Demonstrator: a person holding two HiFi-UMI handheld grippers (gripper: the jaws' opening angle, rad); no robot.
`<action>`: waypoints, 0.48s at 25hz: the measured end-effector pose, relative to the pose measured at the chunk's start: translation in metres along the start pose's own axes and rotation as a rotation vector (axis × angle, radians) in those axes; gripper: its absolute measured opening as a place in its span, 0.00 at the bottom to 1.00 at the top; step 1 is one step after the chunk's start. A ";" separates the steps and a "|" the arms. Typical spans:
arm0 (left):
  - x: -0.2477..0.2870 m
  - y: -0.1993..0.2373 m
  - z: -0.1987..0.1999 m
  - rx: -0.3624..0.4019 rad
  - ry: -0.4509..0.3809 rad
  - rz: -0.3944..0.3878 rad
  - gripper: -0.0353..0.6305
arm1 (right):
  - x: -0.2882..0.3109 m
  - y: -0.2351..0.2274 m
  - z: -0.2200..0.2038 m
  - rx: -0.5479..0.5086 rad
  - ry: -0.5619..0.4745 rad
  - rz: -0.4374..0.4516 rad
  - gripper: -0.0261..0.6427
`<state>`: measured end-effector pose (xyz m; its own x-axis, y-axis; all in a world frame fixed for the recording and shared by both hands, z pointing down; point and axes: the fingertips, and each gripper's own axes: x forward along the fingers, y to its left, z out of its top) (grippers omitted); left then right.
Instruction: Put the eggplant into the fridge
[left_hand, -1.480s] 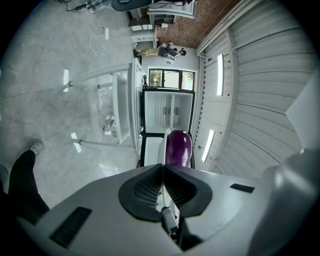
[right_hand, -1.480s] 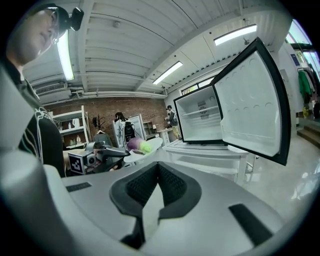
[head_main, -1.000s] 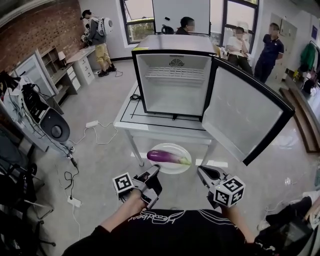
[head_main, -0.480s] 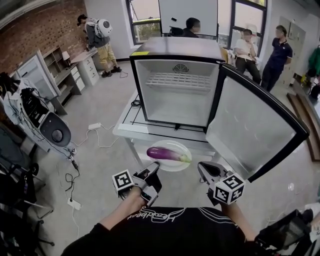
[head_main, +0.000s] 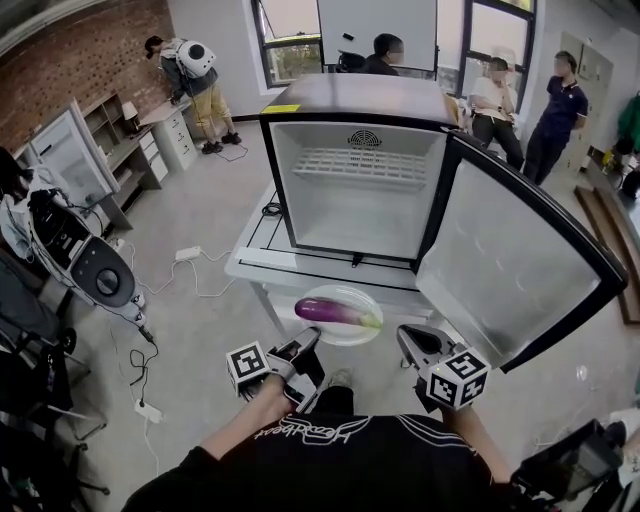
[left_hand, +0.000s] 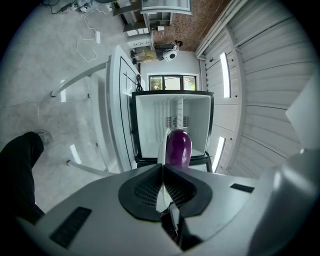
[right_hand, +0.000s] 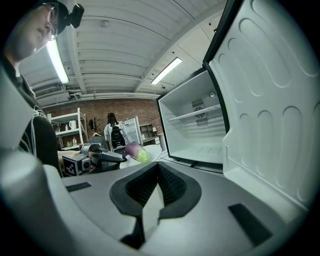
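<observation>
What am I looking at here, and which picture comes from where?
There is no robot arm: a person carries two hand-held two-jaw grippers. The head view looks down from the person's head; the other two cameras ride on the grippers. The left gripper is clamped on the rim of a white plate carrying a purple eggplant, in the air before a white table. On it stands a small fridge, its door open. The right gripper is shut and empty.
</observation>
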<state>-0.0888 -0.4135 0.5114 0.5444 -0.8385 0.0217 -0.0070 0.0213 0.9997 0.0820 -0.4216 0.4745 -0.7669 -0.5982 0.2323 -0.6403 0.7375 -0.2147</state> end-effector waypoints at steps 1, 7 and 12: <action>0.004 0.002 0.004 0.004 0.003 0.004 0.08 | 0.003 -0.004 0.000 0.003 0.003 -0.006 0.05; 0.036 0.017 0.029 -0.007 0.020 0.026 0.08 | 0.024 -0.032 0.001 0.025 0.005 -0.029 0.05; 0.067 0.021 0.050 -0.010 0.035 0.043 0.08 | 0.046 -0.055 0.009 0.042 0.008 -0.038 0.05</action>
<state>-0.0944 -0.4965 0.5339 0.5727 -0.8173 0.0639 -0.0227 0.0621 0.9978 0.0810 -0.4925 0.4884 -0.7419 -0.6228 0.2482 -0.6701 0.7005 -0.2455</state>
